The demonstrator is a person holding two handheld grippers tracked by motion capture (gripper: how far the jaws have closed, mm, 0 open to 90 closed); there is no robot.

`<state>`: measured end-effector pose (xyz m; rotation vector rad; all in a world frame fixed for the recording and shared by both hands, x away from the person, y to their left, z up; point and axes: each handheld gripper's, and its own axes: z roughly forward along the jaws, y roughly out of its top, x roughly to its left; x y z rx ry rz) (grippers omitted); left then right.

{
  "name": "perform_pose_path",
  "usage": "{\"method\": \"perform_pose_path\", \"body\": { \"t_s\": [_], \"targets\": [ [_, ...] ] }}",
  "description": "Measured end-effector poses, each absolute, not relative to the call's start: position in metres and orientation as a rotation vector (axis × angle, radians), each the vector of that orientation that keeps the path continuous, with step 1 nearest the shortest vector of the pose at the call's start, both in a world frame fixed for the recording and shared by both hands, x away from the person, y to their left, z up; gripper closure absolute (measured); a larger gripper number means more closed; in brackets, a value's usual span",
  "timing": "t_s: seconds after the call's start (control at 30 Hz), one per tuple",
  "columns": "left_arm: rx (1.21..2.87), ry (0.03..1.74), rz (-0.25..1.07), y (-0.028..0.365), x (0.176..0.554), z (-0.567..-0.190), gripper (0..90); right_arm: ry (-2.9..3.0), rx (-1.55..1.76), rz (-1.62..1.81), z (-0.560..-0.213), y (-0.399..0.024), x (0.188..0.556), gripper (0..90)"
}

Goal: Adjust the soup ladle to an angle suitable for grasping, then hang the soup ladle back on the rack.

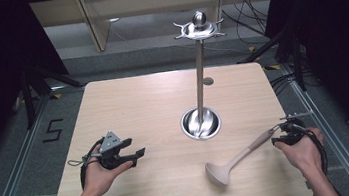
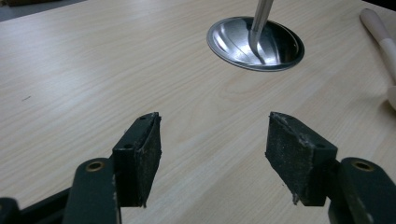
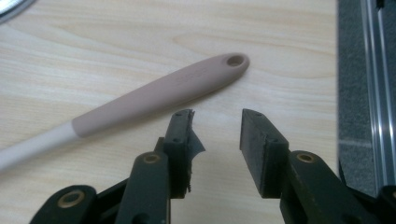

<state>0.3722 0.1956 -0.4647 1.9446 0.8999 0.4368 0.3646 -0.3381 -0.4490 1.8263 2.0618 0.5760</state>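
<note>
At the table's near right edge I have my right gripper [image 3: 216, 116] with its jaws partly apart and nothing between them; the ladle [image 3: 159, 93] lies flat just beyond, its handle end beside the tips and its bowl toward the table's middle. My left gripper [image 2: 212, 135] stands wide over bare table [image 1: 128, 108]. Farther off, the dish [image 1: 201, 123] holds only the stand's pole [image 1: 200, 74].

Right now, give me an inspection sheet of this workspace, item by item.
Surface: light wooden table, bare grain.
Job's things: ladle lying flat, handle toward the right gripper; steel stand upright on its round base.
Clutter: nothing seen.
Grippers: right gripper open beside the ladle handle, nothing between its jaws; left gripper open, empty.
Cables: one trails from each gripper; more on the floor behind.
Surroundings: grey floor, dark curtains.
</note>
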Motion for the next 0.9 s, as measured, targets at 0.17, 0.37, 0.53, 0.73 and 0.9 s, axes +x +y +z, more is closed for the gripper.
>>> {"method": "perform_pose_path", "body": {
  "t_s": [0.17, 0.37, 0.53, 0.73, 0.9],
  "targets": [
    [1.931, 0.924, 0.463, 0.201, 0.365, -0.464, 34.9, 1.99, 1.85, 0.683, -0.446, -0.34, 0.353, 58.0],
    [1.931, 0.944, 0.506, 0.213, 0.351, -0.465, 34.9, 1.998, 1.869, 0.677, -0.445, -0.336, 0.355, 58.1],
    [1.902, 0.982, 0.515, 0.218, 0.346, -0.465, 34.9, 2.007, 1.88, 0.638, -0.441, -0.329, 0.362, 51.2],
    [1.902, 0.976, 0.494, 0.218, 0.348, -0.465, 34.9, 1.995, 2.002, 0.596, -0.438, -0.32, 0.37, 42.2],
    [1.925, 0.946, 0.49, 0.214, 0.35, -0.464, 34.8, 1.982, 2.09, 0.565, -0.44, -0.313, 0.376, 38.6]
  ]
}}
